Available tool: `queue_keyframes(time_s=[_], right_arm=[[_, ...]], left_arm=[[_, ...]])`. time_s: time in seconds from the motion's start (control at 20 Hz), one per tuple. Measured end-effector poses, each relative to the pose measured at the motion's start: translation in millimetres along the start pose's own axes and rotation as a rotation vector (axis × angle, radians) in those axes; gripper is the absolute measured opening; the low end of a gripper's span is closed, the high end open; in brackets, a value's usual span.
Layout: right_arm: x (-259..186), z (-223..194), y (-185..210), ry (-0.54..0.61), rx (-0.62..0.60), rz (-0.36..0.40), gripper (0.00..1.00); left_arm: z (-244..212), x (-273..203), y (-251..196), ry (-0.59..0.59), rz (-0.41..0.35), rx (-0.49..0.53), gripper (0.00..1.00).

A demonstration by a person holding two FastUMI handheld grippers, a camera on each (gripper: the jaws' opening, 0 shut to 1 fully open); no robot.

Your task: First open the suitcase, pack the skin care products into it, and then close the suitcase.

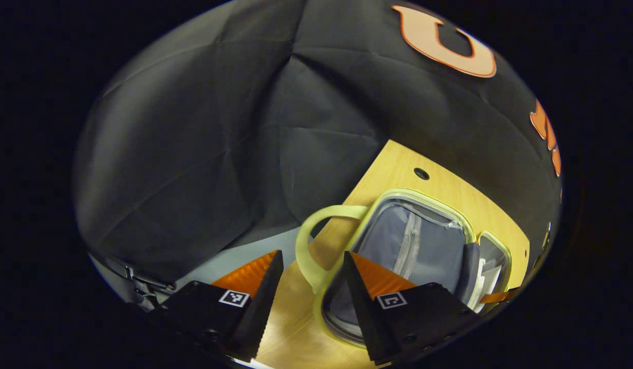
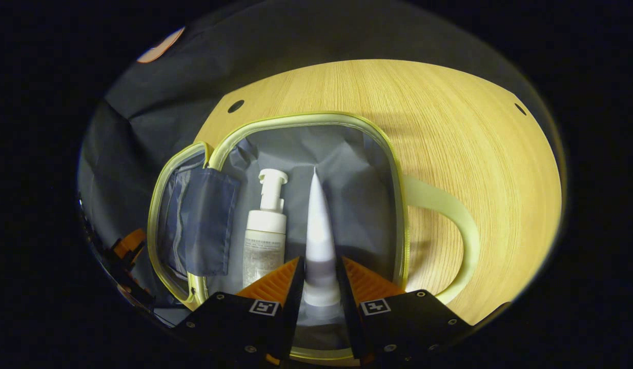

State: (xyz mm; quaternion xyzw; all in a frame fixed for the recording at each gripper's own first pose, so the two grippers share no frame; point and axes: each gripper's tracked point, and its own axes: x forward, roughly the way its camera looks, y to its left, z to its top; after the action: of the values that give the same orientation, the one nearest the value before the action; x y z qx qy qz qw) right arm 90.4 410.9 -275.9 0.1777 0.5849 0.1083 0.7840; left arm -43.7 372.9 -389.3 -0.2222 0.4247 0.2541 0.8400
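Note:
The pale yellow-green suitcase (image 2: 393, 169) lies open on the wooden table (image 2: 475, 128), grey lining up, its handle (image 2: 449, 205) to the right. A white pump bottle (image 2: 265, 230) lies inside it. My right gripper (image 2: 320, 279) is shut on a white tube (image 2: 319, 220), held over the open case beside the bottle. In the left gripper view the open suitcase (image 1: 413, 241) shows its zipped grey lid pocket, with its handle (image 1: 308, 246) toward me. My left gripper (image 1: 311, 287) stands open above the table's edge, nothing between its fingers.
The suitcase's lid (image 2: 193, 220) with a blue-grey pocket lies folded out to the left. The wooden table (image 1: 398, 164) has small round holes (image 1: 421, 173) near its edges. Black cloth hangs behind. The other gripper's tip (image 1: 495, 296) shows by the case.

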Motion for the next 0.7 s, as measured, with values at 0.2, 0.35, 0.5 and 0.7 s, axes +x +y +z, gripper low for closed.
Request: queue_keyframes(time_s=[0.2,0.35,0.5,0.7], right_arm=[[-21,15,-2,-0.105,0.057,0.016,0.49],[-44,25,-11,-0.198,0.061,0.003,0.70],[-73,37,-27,-0.299,0.051,-0.029,0.76],[-112,52,-42,-0.427,0.039,-0.058,0.83]], left_arm=[[12,19,-5,-0.012,-0.082,-0.086,0.75],[16,32,4,0.002,-0.105,-0.206,0.75],[12,46,11,0.054,-0.130,-0.256,0.75],[-3,63,4,0.144,-0.182,-0.299,0.75]])
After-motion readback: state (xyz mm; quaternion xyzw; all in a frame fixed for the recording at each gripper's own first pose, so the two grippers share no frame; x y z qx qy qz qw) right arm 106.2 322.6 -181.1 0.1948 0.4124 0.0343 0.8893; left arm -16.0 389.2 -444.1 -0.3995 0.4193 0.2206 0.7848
